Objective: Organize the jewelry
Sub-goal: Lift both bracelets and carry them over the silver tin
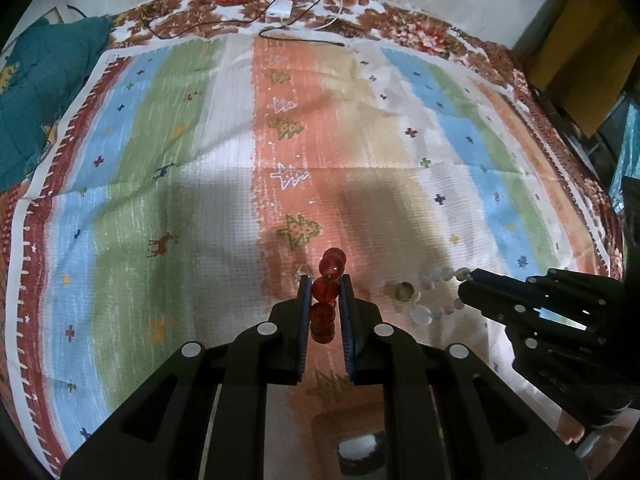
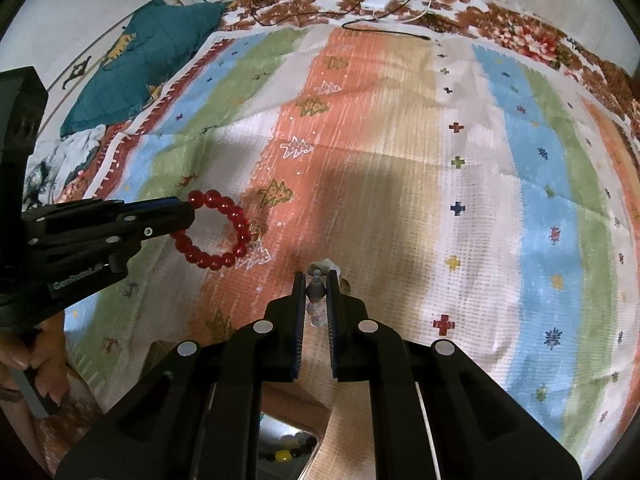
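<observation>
My left gripper (image 1: 325,284) is shut on a red bead bracelet (image 1: 327,292) and holds it above the striped cloth (image 1: 200,160). In the right wrist view the left gripper (image 2: 188,210) holds the red bracelet (image 2: 230,216) as a hanging ring. My right gripper (image 2: 317,280) is shut on a pale bead bracelet (image 2: 316,288) of grey and clear beads. In the left wrist view the right gripper (image 1: 466,286) holds the pale bracelet (image 1: 424,300) at the right, close beside the left one.
A box with mixed beads (image 2: 286,450) sits low, under the right gripper; it also shows in the left wrist view (image 1: 360,450). A small gold ring (image 2: 256,232) lies on the cloth. A white charger and cables (image 1: 280,10) lie at the far edge. A teal quilt (image 1: 36,92) lies at left.
</observation>
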`<control>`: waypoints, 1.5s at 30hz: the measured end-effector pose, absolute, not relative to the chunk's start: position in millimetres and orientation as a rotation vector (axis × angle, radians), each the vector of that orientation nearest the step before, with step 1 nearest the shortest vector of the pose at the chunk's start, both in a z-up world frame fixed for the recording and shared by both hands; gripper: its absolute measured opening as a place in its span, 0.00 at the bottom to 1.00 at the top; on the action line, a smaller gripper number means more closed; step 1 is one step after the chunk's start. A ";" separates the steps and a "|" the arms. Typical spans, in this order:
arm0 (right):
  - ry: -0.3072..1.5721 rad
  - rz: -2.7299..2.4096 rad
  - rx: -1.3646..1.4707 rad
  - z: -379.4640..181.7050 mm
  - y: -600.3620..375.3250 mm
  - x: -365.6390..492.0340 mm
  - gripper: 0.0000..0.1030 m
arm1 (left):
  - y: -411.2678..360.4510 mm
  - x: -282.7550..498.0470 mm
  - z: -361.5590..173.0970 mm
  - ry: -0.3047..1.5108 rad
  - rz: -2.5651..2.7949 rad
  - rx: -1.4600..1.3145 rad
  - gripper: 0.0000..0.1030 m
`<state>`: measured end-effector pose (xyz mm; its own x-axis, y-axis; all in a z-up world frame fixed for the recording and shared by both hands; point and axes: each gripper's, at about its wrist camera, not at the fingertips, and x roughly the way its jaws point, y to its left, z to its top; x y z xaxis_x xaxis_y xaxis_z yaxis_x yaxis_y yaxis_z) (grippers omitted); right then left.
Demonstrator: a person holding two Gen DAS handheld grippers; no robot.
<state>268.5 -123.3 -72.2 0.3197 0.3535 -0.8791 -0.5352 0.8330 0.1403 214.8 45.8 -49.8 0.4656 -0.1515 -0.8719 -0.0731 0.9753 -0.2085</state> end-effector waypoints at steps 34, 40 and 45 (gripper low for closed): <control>0.939 0.592 -0.171 -28.7 -145.4 219.4 0.11 | 16.0 147.6 -1.4 0.934 -0.115 -0.207 0.13; 0.928 0.609 -0.176 -25.7 -148.4 206.4 0.11 | 13.3 135.9 -1.2 0.927 -0.122 -0.201 0.13; 0.924 0.621 -0.188 -25.8 -149.2 193.8 0.11 | 11.9 125.1 -0.3 0.922 -0.132 -0.197 0.13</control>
<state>193.8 -149.2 -25.8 0.4432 0.4192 -0.7924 -0.5755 0.8108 0.1070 125.1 11.9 -0.3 0.5982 -0.1969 -0.7768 0.0283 0.9739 -0.2251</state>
